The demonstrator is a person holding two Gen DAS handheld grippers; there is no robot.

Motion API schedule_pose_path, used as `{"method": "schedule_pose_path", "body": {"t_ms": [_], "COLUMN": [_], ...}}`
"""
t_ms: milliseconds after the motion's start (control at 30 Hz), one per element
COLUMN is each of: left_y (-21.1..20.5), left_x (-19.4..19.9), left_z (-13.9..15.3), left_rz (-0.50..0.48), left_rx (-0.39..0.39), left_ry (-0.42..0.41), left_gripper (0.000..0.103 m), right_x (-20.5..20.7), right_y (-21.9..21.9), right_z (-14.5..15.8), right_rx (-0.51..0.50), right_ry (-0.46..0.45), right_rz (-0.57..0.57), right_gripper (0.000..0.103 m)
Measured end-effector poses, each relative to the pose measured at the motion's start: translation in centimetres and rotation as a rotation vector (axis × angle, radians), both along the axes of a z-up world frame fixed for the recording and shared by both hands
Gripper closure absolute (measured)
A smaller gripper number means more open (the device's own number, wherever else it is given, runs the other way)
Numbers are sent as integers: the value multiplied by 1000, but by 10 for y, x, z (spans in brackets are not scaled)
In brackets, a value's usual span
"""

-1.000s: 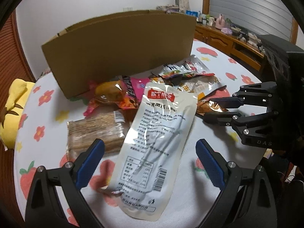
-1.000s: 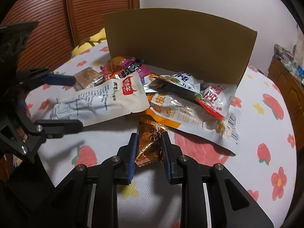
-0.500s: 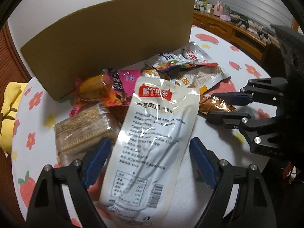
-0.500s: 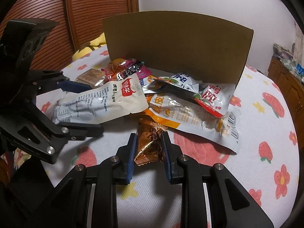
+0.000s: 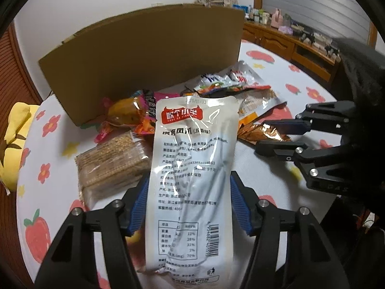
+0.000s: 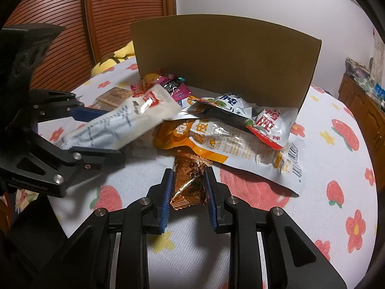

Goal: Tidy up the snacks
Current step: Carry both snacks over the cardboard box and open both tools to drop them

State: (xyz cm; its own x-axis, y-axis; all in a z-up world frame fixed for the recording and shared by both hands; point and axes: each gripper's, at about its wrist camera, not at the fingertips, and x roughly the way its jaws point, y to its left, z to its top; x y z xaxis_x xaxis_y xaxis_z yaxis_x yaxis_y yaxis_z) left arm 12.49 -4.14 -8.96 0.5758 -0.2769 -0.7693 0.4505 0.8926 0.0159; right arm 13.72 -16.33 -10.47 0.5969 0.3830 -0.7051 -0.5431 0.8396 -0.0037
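A long white pouch with a red label lies between the blue pads of my left gripper, whose jaws are closing and press on both its edges. In the right wrist view the pouch hangs tilted off the table in that gripper. My right gripper is shut on a copper foil packet resting on the tablecloth, also seen as the packet in the right gripper. A tall cardboard box stands behind the snack pile.
On the round table with a strawberry cloth lie a cracker pack, an orange pouch, a red-and-white pouch and a pink packet. A yellow plush sits at the left edge. A wooden sideboard stands beyond.
My left gripper's jaws have come in from wide apart onto the white pouch, and the pouch's far end has risen off the pile. The right gripper has kept still on the foil packet.
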Motion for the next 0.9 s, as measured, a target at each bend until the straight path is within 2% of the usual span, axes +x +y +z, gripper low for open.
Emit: {"method": "schedule_pose_path", "body": {"t_ms": [333, 667, 900], "left_y": [11, 17, 16], "left_x": [-17, -17, -13], "left_z": [30, 51, 66], "left_rz": [17, 33, 37], "left_rx": [-60, -79, -87], "left_ry": [-79, -123, -149], "left_gripper": [41, 41, 41], "right_x": [1, -6, -15], "right_y": [-1, -2, -4], "right_z": [0, 7, 32], "right_rx": [15, 5, 35], "right_ry": [13, 28, -17], "right_rz": [-4, -1, -8], "right_gripper": [80, 82, 82]}}
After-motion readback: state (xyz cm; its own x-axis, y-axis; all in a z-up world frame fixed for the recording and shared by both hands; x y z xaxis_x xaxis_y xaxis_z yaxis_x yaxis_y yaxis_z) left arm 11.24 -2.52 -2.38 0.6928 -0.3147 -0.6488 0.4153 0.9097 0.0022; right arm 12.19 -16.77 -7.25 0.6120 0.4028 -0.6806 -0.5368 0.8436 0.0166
